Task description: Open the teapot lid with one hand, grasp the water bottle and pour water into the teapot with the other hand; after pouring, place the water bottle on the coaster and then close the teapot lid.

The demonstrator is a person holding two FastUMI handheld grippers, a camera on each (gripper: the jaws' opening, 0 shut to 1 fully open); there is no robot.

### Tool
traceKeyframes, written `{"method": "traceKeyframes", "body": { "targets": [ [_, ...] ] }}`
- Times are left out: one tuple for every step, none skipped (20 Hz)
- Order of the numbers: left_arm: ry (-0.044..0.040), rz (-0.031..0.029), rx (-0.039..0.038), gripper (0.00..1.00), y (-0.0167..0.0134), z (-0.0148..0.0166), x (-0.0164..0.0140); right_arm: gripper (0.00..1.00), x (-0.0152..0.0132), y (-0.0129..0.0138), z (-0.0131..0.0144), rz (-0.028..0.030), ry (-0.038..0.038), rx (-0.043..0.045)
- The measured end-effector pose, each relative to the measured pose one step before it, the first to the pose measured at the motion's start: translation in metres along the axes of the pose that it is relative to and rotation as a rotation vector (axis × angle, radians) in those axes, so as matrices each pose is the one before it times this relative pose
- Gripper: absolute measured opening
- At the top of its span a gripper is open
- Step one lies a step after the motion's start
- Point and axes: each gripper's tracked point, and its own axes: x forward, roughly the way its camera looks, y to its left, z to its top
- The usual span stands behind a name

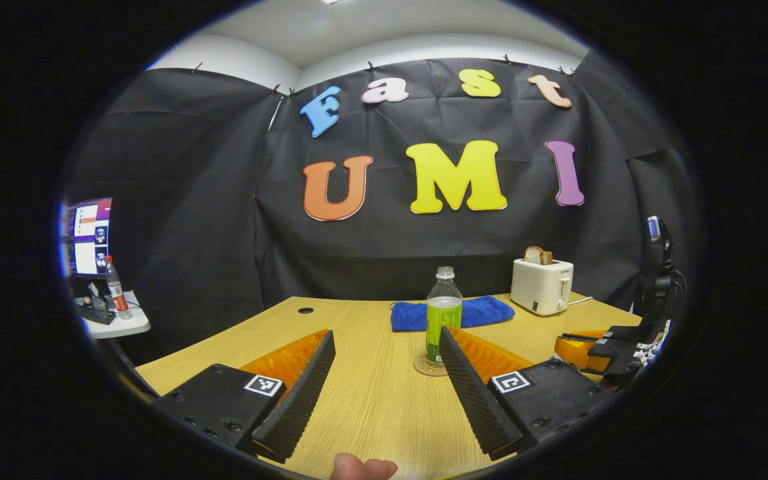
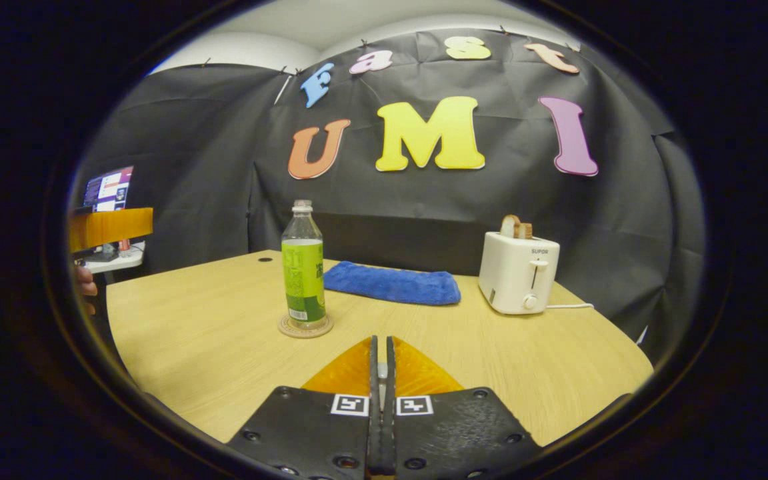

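We found the left gripper (image 1: 384, 347) with its fingers spread wide above the wooden table (image 1: 371, 400), holding nothing and touching nothing. A fingertip (image 1: 362, 467) of the person's hand showed at the bottom edge of the left gripper view.

The right gripper (image 2: 381, 363) had its two fingers pressed together along their whole length, with nothing between them; it hung over the near part of the table, apart from every object. In the left gripper view it appeared at the far right edge, low over the table.

The water bottle (image 2: 303, 267) stood upright on the round coaster (image 2: 305, 327), its cap on and its green label facing us. In the left gripper view the bottle lay beyond the left gripper's fingers, partly hidden behind the finger on the right of that view; no contact between them could be confirmed.

Behind the bottle a blue towel (image 2: 392, 283) lay flat on the table. To its right stood a white toaster (image 2: 517, 272) with bread in its slot. A monitor (image 1: 87, 237) and a second bottle (image 1: 116, 288) stood on a side table.
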Motion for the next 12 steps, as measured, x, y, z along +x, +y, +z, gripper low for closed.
{"method": "traceKeyframes", "body": {
  "targets": [
    [0.00068,-0.00062,-0.00282,0.98,0.00075,0.00004,0.00023,0.01,0.00002,-0.0014,-0.00075,-0.00526,-0.00054,-0.00029],
    [0.0001,-0.00166,-0.00223,0.98,-0.0007,0.00016,-0.00005,0.01,0.00003,-0.00048,-0.00155,-0.00238,0.00643,0.00118],
    [-0.00007,-0.0025,-0.00028,0.98,-0.00016,-0.00001,-0.00074,0.0,0.00079,0.00029,-0.00276,0.00106,0.00401,0.00535],
    [-0.00014,-0.00034,0.00063,0.98,0.00007,-0.00023,-0.00041,0.0,0.00055,-0.00007,-0.00042,0.00022,0.00132,0.00673],
    [0.00194,-0.00004,-0.00028,0.98,-0.00035,-0.00078,0.00075,0.0,0.00116,-0.00048,0.00024,-0.00232,-0.00128,0.00364],
    [0.00385,-0.00262,-0.00224,0.98,-0.00144,-0.00109,0.00086,0.01,-0.00205,0.00024,0.001,-0.00459,-0.00016,0.00227],
    [0.00222,-0.00336,-0.00409,0.98,-0.00097,-0.00017,-0.00071,0.01,-0.00091,-0.00051,0.00248,-0.00311,-0.00979,0.00061],
    [0.00271,-0.00555,-0.00159,0.98,-0.00135,-0.0009,0.00012,0.06,-0.00222,-0.00087,0.0046,-0.00823,-0.01158,-0.00212],
    [-0.00176,-0.00182,0.001,0.98,-0.00099,0.0002,-0.00072,0.06,-0.00213,-0.00171,0.00577,-0.00805,-0.01537,-0.0019],
    [-0.00005,-0.00177,0.00119,0.98,0.0001,-0.00005,0.00089,0.12,-0.00117,-0.00135,0.00348,-0.01126,-0.01364,0.00181],
    [0.00147,-0.00373,0.0011,0.98,-0.00147,-0.00062,-0.00031,0.16,-0.00436,-0.002,0.00561,-0.00543,-0.01614,0.00694],
    [0.00211,-0.00394,-0.00071,0.98,-0.00261,-0.0001,-0.00062,0.24,-0.00103,0.00053,0.00537,-0.00355,-0.01447,0.00876]
  ]
}}
